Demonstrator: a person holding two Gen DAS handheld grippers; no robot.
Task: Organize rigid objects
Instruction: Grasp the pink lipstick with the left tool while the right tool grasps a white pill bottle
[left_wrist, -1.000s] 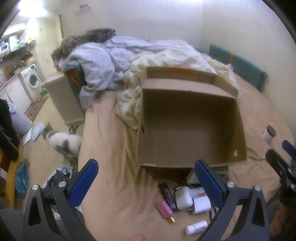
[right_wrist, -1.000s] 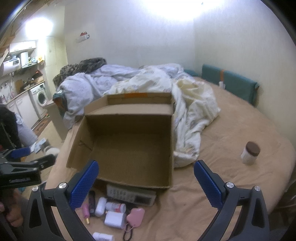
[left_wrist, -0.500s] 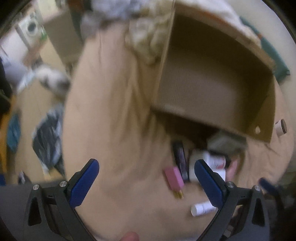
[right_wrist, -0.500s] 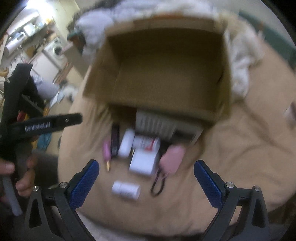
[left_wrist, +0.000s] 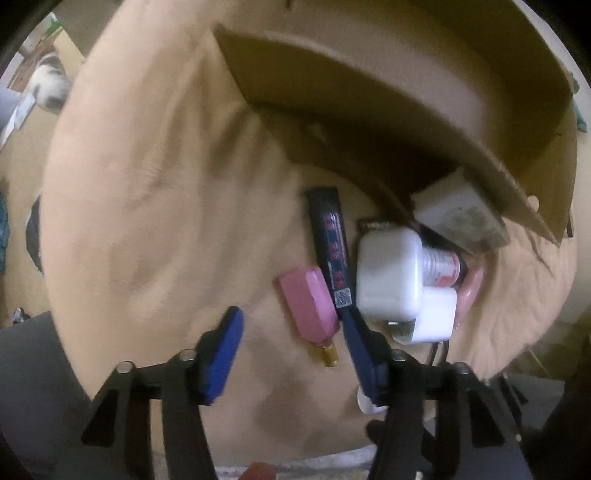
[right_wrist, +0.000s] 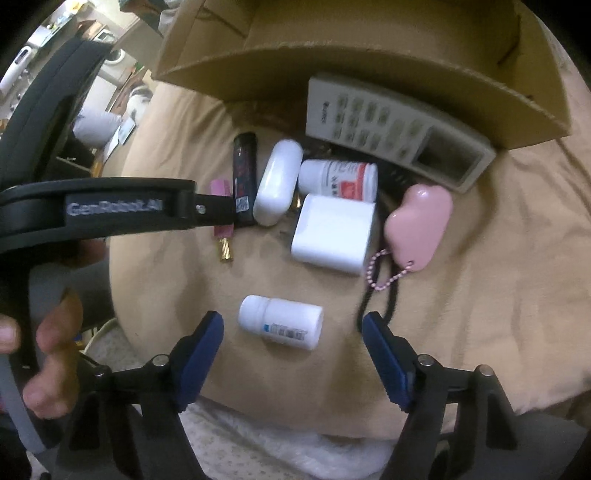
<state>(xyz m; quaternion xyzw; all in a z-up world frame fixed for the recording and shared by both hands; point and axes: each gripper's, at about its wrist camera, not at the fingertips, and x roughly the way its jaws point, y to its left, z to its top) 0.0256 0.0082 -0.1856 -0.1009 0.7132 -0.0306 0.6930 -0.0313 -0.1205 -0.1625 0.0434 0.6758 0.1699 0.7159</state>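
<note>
Both my tongs have dropped close over the clutter: left gripper (left_wrist: 291, 332) half-open astride the pink lipstick (left_wrist: 309, 305), right gripper (right_wrist: 293, 332) wide around the white bottle (right_wrist: 280, 322), neither touching.

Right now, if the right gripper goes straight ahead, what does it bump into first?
Probably the small white bottle, lying on its side between the open right gripper fingers. Depth is hard to judge.
</note>
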